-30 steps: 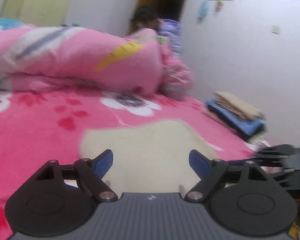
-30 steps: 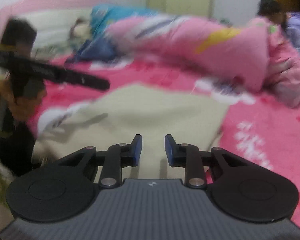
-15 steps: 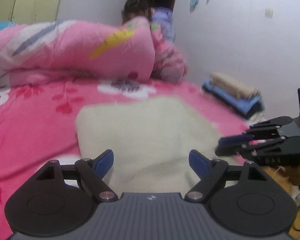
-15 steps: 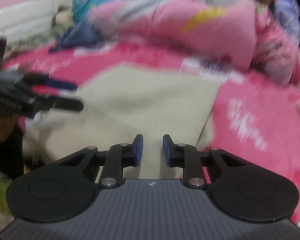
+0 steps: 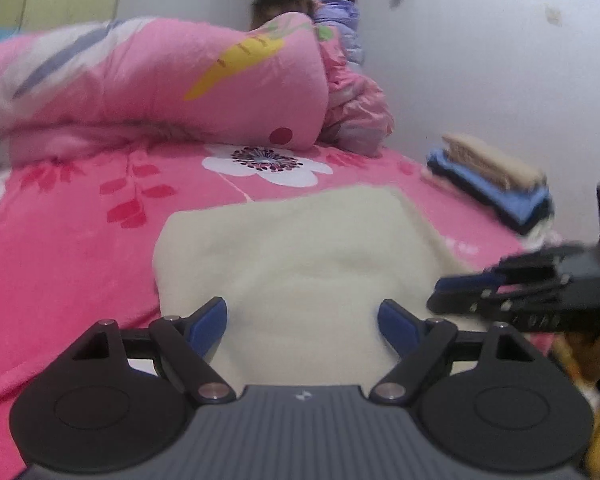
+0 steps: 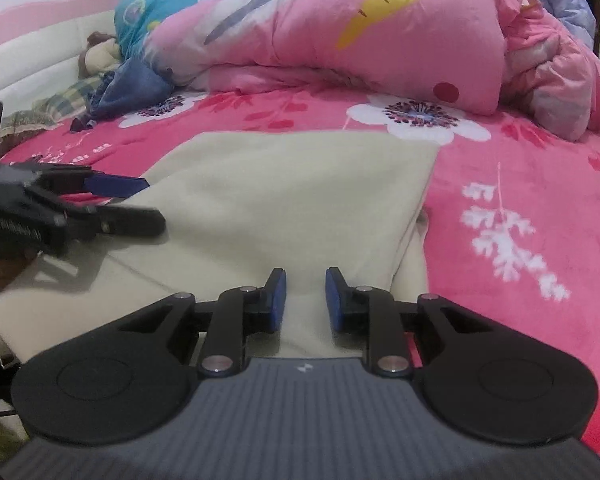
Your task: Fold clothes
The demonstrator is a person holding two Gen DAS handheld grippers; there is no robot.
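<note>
A single cream garment (image 6: 292,200) is lying spread on the pink floral bedspread (image 6: 520,208), near the bed's front edge, and it is looking partly folded: one layer is sitting over another, with a straight fold edge running down its right side and a lower layer peeking out beneath. Both grippers are hovering over its near edge, neither gripping cloth. The left gripper (image 5: 302,320) is standing wide open, its blue pads well apart above the cream fabric; the right gripper (image 6: 303,300) is showing only a narrow gap between its pads, with nothing caught between them. The step in hand is looking like the pause between folds, with both tools lining up at the near hem. The next move is probably calling for each gripper to drop to the hem, pinch a corner through both layers and carry it over toward the far edge; the right one is likely needing to open wider first to take the doubled thickness. Counting outward: one cream garment being worked, two grippers, and one small stack of folded clothes (image 5: 492,184) sitting at the bed's right edge by the wall, showing a tan piece over blue ones, though the exact number of pieces is too blurred to tell. One bunched pink quilt (image 6: 340,40) is lying across the far side, and one person (image 5: 284,0) is partly showing behind it.
</note>
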